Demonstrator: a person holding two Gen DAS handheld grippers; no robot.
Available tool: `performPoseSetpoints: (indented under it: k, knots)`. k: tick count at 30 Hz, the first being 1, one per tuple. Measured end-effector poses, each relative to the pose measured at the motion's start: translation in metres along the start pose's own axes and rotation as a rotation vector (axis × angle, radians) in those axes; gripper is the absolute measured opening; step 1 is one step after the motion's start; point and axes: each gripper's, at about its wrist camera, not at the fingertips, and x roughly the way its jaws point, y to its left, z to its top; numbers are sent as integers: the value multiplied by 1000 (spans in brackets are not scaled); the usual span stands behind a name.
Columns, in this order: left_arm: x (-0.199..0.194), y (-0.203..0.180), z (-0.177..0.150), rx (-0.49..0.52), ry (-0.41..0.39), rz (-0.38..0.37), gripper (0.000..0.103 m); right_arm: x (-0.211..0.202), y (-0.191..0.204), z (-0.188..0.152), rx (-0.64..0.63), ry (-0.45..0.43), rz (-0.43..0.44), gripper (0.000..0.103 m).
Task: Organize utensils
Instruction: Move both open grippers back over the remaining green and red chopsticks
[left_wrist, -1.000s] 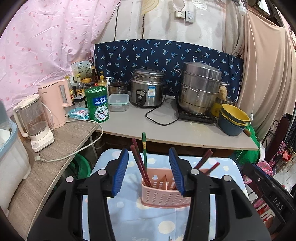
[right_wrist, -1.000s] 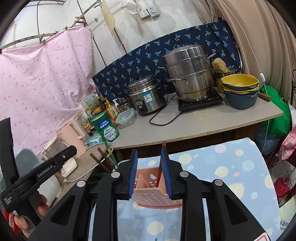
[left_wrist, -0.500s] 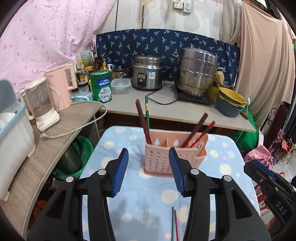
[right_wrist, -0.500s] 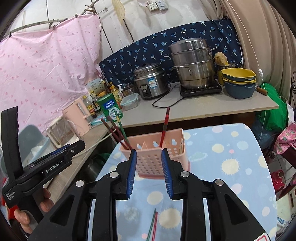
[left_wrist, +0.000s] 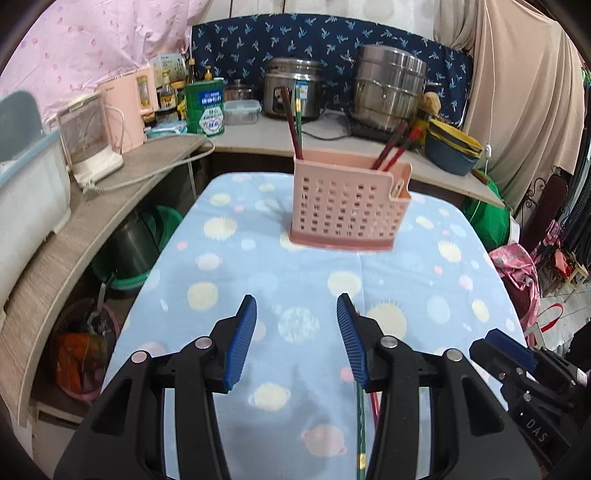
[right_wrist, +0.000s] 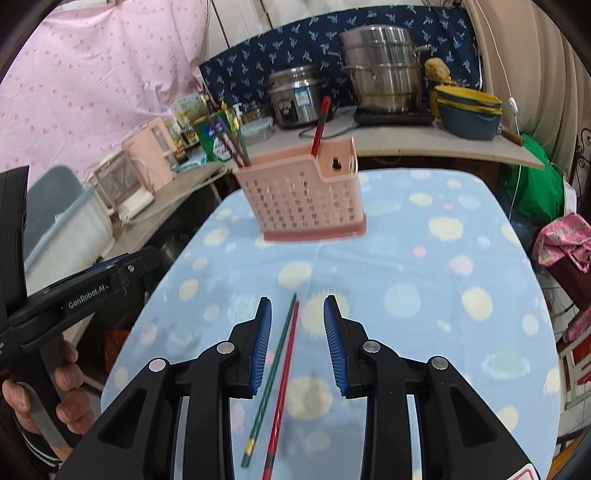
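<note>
Currently the right gripper (right_wrist: 297, 306) is spread wide, empty, straddling a green chopstick (right_wrist: 271, 376) and a red chopstick (right_wrist: 282, 384) lying side by side on the blue cloth (right_wrist: 424, 280). Left gripper (left_wrist: 295, 306): wide open, empty. Pink caddy (left_wrist: 345, 206) stands beyond, holding chopsticks. Only the right view shows the loose pair in full.

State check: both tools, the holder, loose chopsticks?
Left tool: open, empty, above the cloth.
Right tool: open, straddling the loose pair, not gripping.
Pink perforated plastic utensil holder: upright, chopsticks inside.
Green chopstick: flat on the cloth.
Red chopstick: flat beside it.
</note>
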Motion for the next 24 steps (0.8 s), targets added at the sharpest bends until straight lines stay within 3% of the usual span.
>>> performPoseSetpoints:
  k: [14, 24]
  knots:
    - [16, 3, -83, 31, 150, 15, 43, 18, 20, -96, -59, 173, -6, 29]
    - [28, 1, -116, 41, 234, 26, 43, 32, 36, -127, -101, 237, 6, 29]
